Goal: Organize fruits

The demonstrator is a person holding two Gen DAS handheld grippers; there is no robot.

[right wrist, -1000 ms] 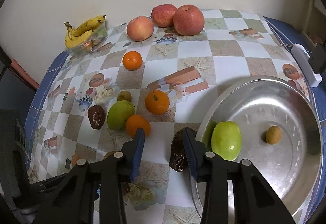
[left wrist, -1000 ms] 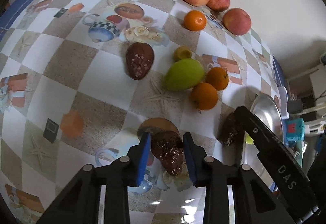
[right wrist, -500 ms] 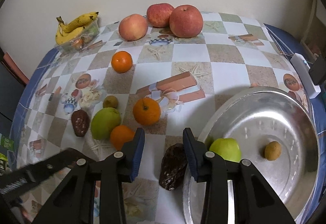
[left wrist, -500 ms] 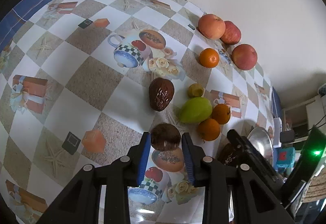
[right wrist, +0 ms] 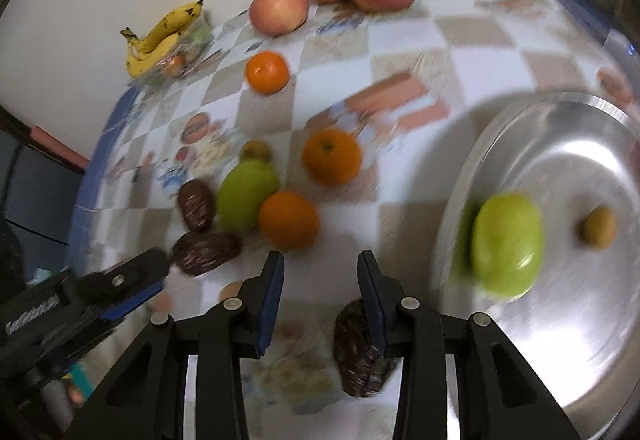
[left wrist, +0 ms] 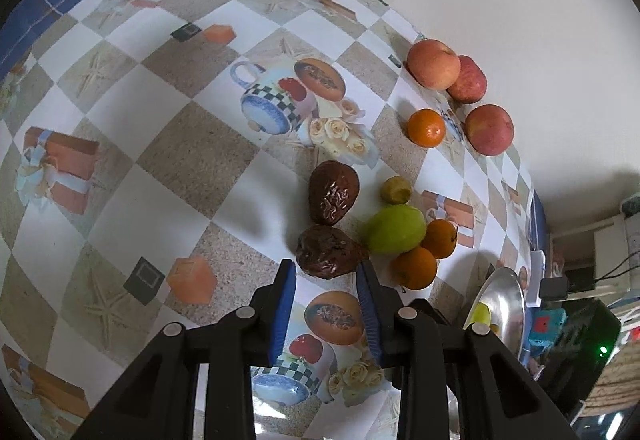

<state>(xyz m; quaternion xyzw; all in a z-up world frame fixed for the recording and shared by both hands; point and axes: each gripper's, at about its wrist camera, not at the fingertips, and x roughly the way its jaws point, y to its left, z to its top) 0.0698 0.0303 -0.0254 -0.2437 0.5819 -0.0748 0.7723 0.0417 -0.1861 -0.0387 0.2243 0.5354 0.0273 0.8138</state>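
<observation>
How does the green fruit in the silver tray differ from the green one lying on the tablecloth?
The green fruit in the tray lies on the bare metal of the silver tray, well apart from a small brownish fruit. The green fruit on the tablecloth is packed close against an orange and a dark brown fruit. The tray one looks rounder and brighter yellow-green, while the tablecloth one is duller and narrows to a tip. Both are smooth and green.

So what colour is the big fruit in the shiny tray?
Light green fruit in the tray, clearest in the right wrist view.
</observation>
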